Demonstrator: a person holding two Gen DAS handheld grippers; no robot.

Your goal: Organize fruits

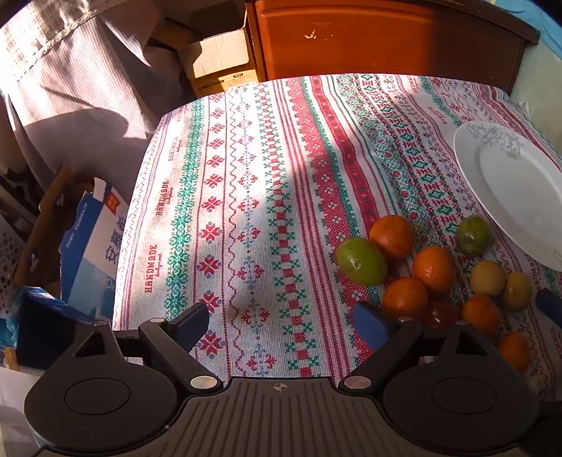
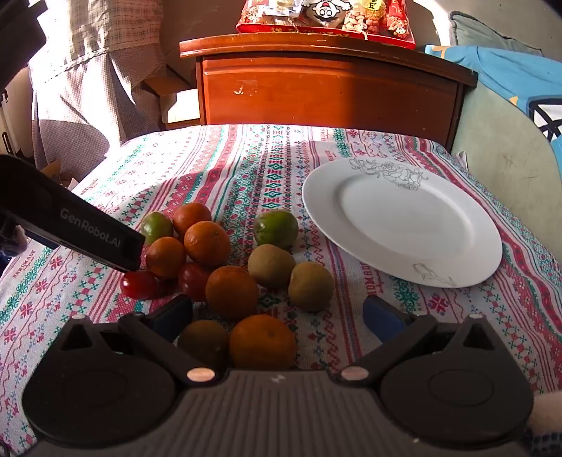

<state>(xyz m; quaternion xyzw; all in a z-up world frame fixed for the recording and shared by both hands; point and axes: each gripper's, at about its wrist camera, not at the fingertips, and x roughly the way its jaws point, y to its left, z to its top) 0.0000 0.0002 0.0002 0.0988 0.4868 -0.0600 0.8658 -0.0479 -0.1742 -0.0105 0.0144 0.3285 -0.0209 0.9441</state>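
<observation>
A pile of fruit lies on the patterned tablecloth: several oranges, green fruits, brownish kiwis and red fruits. A white plate lies empty to the right of the pile. My right gripper is open just above the near fruits, with an orange between its fingers. My left gripper is open and empty over bare cloth, left of the pile; the plate is at that view's right edge. Its body shows in the right wrist view.
A wooden cabinet stands behind the table with snack packs on top. A cardboard box and curtain are at the far left. Blue boxes stand beside the table's left edge. A blue cushion lies to the right.
</observation>
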